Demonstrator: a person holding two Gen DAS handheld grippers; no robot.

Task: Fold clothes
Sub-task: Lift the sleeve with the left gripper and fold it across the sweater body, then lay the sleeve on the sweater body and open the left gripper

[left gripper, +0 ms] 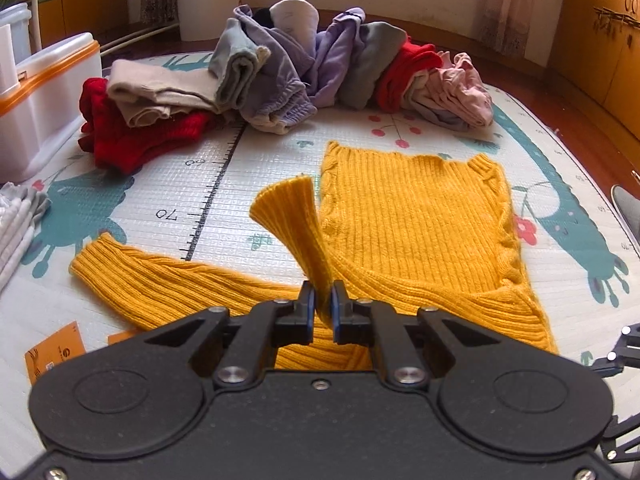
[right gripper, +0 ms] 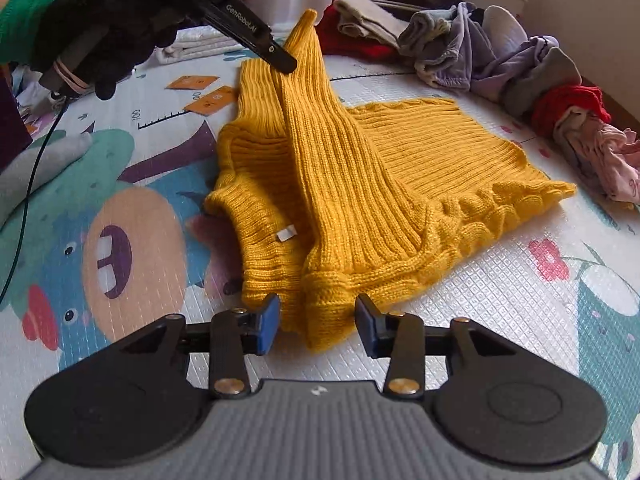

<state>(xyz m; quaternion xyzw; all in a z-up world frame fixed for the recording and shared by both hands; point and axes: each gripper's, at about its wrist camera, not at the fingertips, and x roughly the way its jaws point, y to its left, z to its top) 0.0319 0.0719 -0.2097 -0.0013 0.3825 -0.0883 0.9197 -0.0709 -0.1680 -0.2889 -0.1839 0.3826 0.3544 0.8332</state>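
A: Sweater [left gripper: 416, 216] mid-frame on the mat [left gripper: 224, 184]: how far are you?

B: One sleeve [left gripper: 296, 220] is clamped in your left gripper [left gripper: 322, 308]. Your right gripper [right gripper: 318, 318] stands apart around the shoulder edge.

A: And left?

B: Other sleeve [left gripper: 160, 280], lower left, plus the pile [left gripper: 304, 68] above.

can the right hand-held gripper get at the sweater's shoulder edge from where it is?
Probably yes. The right hand-held gripper is open, with the yellow knit sweater's near edge already between its fingers and nothing on top. The left hand-held gripper pinches the sleeve farther off, clear of that edge.
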